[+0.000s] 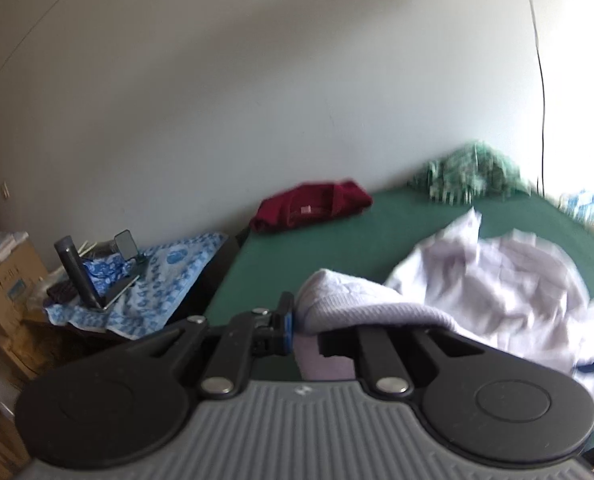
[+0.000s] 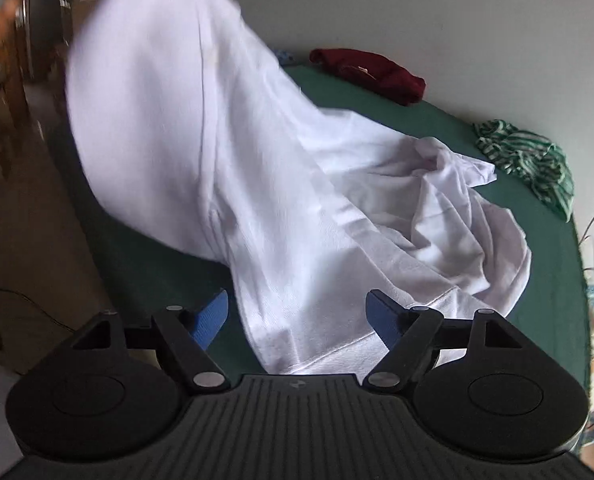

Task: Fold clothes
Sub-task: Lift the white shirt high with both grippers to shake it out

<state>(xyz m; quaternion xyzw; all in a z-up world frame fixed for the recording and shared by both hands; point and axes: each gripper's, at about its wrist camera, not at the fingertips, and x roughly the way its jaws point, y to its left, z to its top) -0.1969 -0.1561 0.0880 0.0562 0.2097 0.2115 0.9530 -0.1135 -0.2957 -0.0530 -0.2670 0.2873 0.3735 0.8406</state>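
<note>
A white garment lies crumpled on the green table. My left gripper is shut on its ribbed edge, and the cloth drapes over the right finger and hides it. In the right wrist view the same white garment rises in a blurred sheet toward the upper left, while its other end stays bunched on the green table. My right gripper stands open low over the table. The garment's hem lies between its blue pads, and they do not press on it.
A maroon garment and a green striped one lie along the wall at the table's far side. Left of the table, a blue-patterned cloth covers a low stand with small items, beside a cardboard box.
</note>
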